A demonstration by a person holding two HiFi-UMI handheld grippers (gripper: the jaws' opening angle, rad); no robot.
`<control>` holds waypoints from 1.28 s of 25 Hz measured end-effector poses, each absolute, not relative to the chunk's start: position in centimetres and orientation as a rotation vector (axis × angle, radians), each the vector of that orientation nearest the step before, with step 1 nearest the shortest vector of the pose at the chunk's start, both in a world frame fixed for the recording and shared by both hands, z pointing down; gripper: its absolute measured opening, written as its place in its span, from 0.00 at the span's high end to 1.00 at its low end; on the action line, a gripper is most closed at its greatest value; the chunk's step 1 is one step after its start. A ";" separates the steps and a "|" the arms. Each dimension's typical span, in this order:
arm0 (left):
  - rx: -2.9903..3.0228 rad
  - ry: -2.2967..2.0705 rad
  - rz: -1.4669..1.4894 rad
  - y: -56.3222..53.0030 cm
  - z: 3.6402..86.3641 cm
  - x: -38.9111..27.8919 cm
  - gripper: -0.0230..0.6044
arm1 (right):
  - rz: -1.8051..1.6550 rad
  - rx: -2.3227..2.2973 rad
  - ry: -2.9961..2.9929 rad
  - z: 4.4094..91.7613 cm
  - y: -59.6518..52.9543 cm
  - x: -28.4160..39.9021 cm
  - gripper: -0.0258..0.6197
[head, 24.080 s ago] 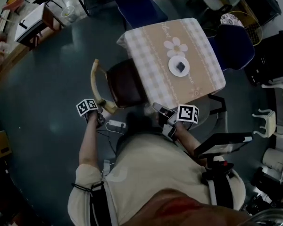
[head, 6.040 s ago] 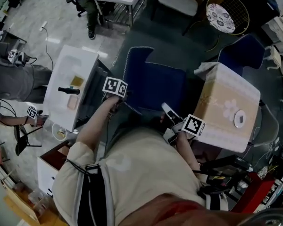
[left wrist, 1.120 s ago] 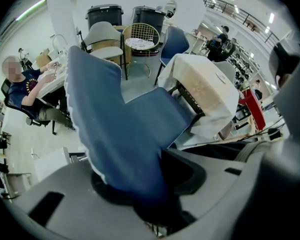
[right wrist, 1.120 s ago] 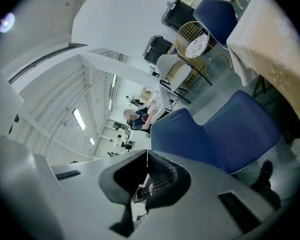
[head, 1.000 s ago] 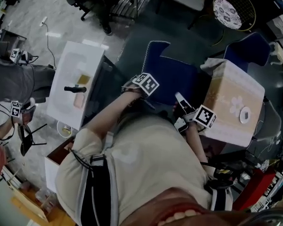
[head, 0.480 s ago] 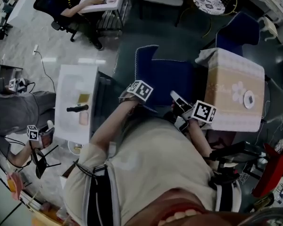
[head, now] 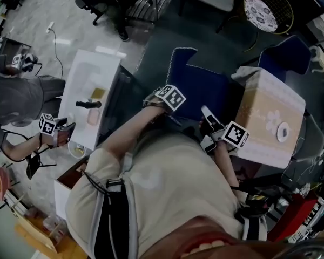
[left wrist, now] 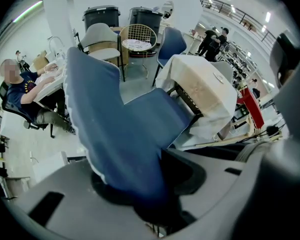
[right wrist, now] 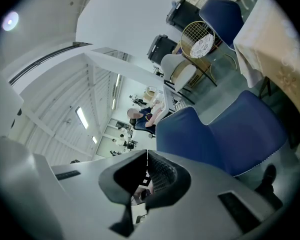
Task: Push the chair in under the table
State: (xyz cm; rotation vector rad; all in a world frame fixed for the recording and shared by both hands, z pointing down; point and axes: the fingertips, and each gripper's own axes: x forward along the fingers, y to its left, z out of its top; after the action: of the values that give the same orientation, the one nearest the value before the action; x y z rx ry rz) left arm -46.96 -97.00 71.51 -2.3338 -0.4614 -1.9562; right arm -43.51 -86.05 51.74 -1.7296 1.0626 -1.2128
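L gripper [left wrist: 140, 191] clamps blue chair [head: 205, 88] by backrest top edge, jaws approx half apart. R gripper [right wrist: 146, 176] closed, empty, above seat. Seat's right edge meets table [head: 270, 123] edge. White desk [head: 81, 88] near at left. Floor [head: 167, 31] open on far side.

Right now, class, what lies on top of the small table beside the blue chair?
A beige tablecloth covers it, and a white plate holding something small and dark sits on the cloth. The tabletop itself is hidden.

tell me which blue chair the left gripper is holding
The near blue chair, its backrest clamped in the left gripper; the far blue chair stands beyond the table, untouched.
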 end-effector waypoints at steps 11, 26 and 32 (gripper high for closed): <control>-2.319 -0.467 -1.968 -97.3 71.1 -47.2 0.71 | -1.181 -1.736 1.010 52.0 -85.3 -43.4 0.94; -2.284 -0.436 -1.966 -94.9 70.8 -44.9 0.71 | -1.176 -1.720 0.950 51.9 -82.1 -42.5 0.94; -2.242 -0.438 -1.969 -97.0 71.8 -46.5 0.70 | -1.202 -1.752 0.952 53.2 -84.5 -42.9 0.94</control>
State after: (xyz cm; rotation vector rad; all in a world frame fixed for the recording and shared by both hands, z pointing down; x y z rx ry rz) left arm -46.54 -96.98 71.79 -2.2424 -0.4380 -1.9690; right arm -42.86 -84.54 53.23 -1.7522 0.9524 -1.2024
